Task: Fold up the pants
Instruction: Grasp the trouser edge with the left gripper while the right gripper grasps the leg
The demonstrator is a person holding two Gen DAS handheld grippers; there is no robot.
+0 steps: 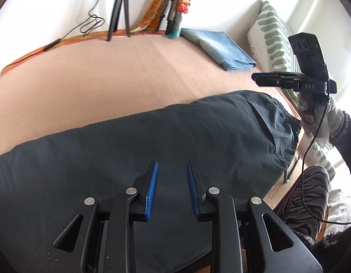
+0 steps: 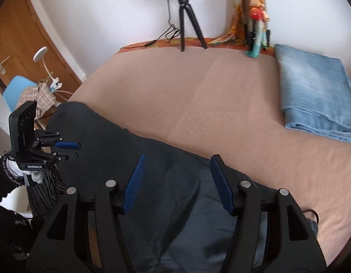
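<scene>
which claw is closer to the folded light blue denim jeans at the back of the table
Right. The right claw hangs over the dark pants' end on the folded light blue denim jeans' side; the left claw hangs over the opposite end.

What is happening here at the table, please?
A person is folding clothes with a hand-held gripper in each hand. Dark pants lie in a long strip across the near part of the pink-covered table. The left gripper and the right gripper both hover over the pants with jaws apart, and no cloth shows between the pads. A folded pair of blue jeans lies at the far right, near a small tripod by the wall.
</scene>
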